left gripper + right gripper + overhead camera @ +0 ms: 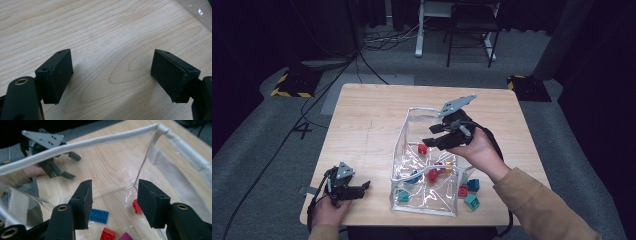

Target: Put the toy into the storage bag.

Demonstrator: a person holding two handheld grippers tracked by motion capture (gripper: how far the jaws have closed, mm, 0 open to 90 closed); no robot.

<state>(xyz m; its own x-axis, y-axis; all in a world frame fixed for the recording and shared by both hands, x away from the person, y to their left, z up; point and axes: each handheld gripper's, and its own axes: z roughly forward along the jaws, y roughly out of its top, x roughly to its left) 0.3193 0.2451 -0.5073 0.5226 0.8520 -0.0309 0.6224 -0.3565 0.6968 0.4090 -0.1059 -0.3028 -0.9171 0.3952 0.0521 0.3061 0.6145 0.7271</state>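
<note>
A clear plastic bag (412, 130) with a white-trimmed rim (100, 141) stands open on the wooden table (362, 115). Several toy bricks lie inside it: a red brick (422, 148), a blue plate (99, 215), another red brick (137, 206) and a teal brick (403, 196). My right gripper (437, 136) hangs over the bag's mouth, tilted down into it. Its jaws (113, 187) are open with nothing between them. My left gripper (364, 187) rests low on the table left of the bag, open and empty (112, 65); from the right gripper view it (72, 166) appears through the bag wall.
Outside the bag, near the table's front right, lie a red brick (463, 190), a blue brick (473, 184) and a teal brick (471, 202). Beyond the table are a chair (472, 25), cables on the floor and yellow-black striped bases (292, 82).
</note>
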